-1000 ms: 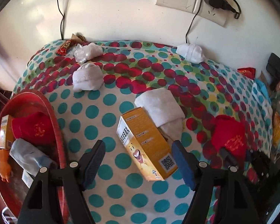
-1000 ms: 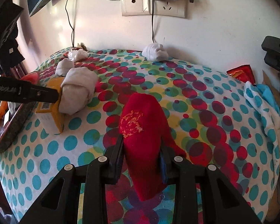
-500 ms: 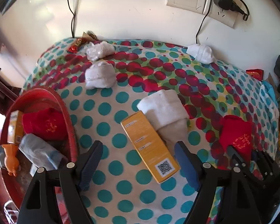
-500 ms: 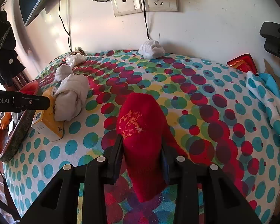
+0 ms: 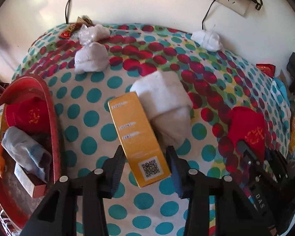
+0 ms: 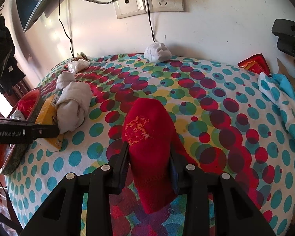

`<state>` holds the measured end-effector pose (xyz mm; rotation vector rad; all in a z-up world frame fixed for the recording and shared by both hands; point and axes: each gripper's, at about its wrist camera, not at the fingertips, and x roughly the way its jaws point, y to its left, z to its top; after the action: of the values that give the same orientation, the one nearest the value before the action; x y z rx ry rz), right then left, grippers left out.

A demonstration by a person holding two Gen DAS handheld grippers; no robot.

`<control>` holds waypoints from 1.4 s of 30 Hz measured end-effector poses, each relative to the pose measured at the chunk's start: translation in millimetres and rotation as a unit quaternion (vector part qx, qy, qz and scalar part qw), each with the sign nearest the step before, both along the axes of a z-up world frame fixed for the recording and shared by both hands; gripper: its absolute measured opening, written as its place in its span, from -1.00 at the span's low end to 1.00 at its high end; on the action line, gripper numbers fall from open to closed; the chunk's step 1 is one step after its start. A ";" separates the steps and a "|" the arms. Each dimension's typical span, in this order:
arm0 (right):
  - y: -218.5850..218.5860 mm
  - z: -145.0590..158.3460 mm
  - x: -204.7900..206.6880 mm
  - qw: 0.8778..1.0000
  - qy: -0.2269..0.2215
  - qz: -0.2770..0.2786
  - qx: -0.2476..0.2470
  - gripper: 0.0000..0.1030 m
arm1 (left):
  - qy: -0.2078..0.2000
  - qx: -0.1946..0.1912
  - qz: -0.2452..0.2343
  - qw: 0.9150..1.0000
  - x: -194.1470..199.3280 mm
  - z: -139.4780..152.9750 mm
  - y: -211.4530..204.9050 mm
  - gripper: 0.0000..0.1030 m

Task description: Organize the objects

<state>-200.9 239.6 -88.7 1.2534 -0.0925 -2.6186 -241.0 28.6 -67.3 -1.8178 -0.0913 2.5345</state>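
A yellow box (image 5: 138,141) with a QR code lies on the polka-dot cloth, its near end between the fingers of my left gripper (image 5: 146,166), whose jaws stand close around it with small gaps on both sides. A rolled white towel (image 5: 165,106) lies against the box. My right gripper (image 6: 148,165) is shut on a red sock (image 6: 147,137) with gold embroidery; it also shows in the left wrist view (image 5: 247,129). A red basin (image 5: 53,122) at the left holds a red sock, a grey cloth and small boxes.
Two white bundles (image 5: 90,59) lie at the far left and another (image 5: 206,38) by the wall. A candy wrapper (image 5: 68,31) sits at the back left. A blue-and-white cloth (image 6: 281,98) and red packet (image 6: 254,64) lie at the right. Wall sockets with cables are behind.
My left gripper has moved forward over the yellow box and its jaws have narrowed around it. My right gripper still holds the red sock, nearly unmoved.
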 end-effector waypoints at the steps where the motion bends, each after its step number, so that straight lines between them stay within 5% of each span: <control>1: -0.5 -0.1 -0.1 1.000 0.000 0.000 0.001 -0.33 | -0.003 0.006 -0.002 1.000 -1.0 -1.8 -1.0 -0.18; 16: -1.0 0.7 0.2 1.000 0.003 -0.001 0.003 -0.35 | 0.019 0.007 -0.038 0.999 0.5 -6.3 -13.9 -0.38; 26: -3.2 0.8 -0.4 1.000 0.005 -0.003 0.014 -0.35 | 0.049 -0.024 -0.072 0.996 23.4 14.1 -17.4 -0.38; 42: -9.2 2.1 -0.2 0.999 0.005 -0.003 0.037 -0.35 | 0.098 -0.069 -0.061 0.991 55.6 63.3 -65.4 -0.38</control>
<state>-201.1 230.4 -86.6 1.2639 0.0022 -2.6559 -185.4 -36.8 -4.1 -1.5495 0.1957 2.6730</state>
